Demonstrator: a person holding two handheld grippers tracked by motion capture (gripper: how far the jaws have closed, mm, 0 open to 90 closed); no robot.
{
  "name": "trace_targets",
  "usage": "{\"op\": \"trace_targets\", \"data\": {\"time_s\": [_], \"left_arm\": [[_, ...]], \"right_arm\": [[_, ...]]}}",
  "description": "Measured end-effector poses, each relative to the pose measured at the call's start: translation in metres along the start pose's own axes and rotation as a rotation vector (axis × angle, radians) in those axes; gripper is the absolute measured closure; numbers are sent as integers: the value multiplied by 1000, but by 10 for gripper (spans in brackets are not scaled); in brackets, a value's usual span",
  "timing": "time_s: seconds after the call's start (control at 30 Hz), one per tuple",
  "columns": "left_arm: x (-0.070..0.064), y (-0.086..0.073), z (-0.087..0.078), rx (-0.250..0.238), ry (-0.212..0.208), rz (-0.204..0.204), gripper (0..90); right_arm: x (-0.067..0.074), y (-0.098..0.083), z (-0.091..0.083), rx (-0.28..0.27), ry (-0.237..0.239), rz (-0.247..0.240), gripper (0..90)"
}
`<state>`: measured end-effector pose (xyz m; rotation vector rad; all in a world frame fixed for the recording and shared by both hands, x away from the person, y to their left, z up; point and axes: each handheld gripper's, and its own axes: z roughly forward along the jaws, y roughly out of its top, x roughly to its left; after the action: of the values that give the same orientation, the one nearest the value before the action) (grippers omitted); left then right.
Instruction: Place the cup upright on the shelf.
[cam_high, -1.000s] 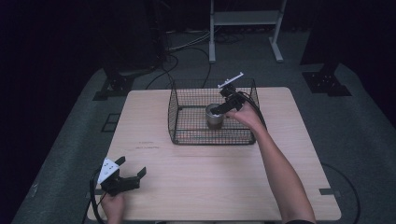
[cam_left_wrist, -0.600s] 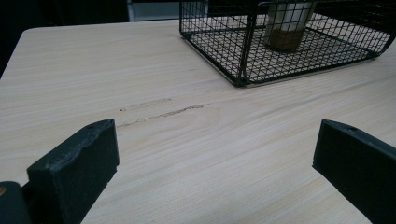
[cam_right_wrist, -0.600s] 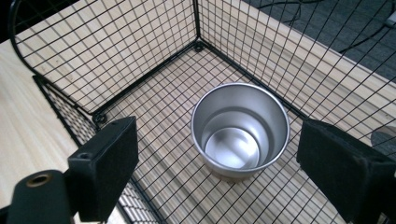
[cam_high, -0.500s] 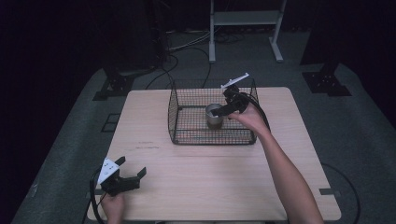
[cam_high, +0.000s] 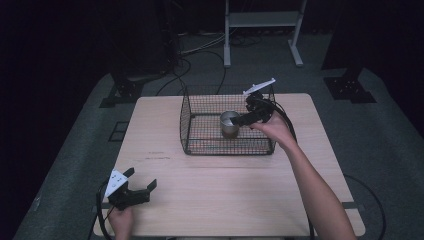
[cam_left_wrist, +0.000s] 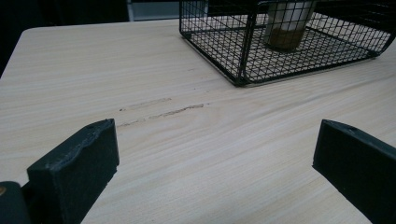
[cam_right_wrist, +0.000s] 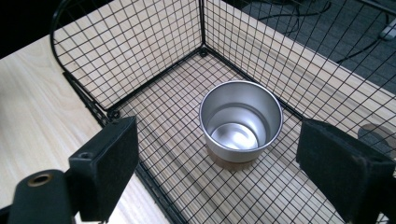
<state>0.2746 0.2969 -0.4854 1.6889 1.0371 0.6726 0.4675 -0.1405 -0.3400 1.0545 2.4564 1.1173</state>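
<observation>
The right gripper (cam_right_wrist: 224, 172) hung wide open just above the steel cup (cam_right_wrist: 241, 122) standing upright in the wire basket (cam_right_wrist: 140, 60), while the left gripper (cam_high: 134, 192) rested wide open, well apart.

The high view sits above the person's side of the table (cam_high: 225, 195), looking forward and down on all of it. The left gripper view rides low near the front corner, facing across the wood toward the wire basket (cam_left_wrist: 243, 56) farther off. The right gripper view hangs close over that basket (cam_right_wrist: 154, 51), angled down into it. All three catch the metal cup (cam_right_wrist: 241, 120) inside.
</observation>
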Motion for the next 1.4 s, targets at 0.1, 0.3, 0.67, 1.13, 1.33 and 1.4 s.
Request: {"op": "trace_targets", "data": {"time_s": [0.1, 0.3, 0.67, 1.13, 1.33, 1.4], "left_arm": [[0, 0, 0, 0, 0, 0, 0], [0, 0, 0, 1, -1, -1, 0], [0, 0, 0, 1, 0, -1, 0], [0, 0, 0, 2, 1, -2, 0], [0, 0, 0, 2, 1, -3, 0], [0, 0, 0, 2, 1, -3, 0]], "right_arm": [[1, -3, -5, -1, 2, -1, 126], [-1, -13, -12, -5, 7, -2, 126], [2, -30, -25, -11, 15, -21, 126], [8, -49, -39, -29, 37, -30, 129], [10, -60, -45, -40, 46, -36, 129], [10, -64, -47, -43, 47, -33, 129]]}}
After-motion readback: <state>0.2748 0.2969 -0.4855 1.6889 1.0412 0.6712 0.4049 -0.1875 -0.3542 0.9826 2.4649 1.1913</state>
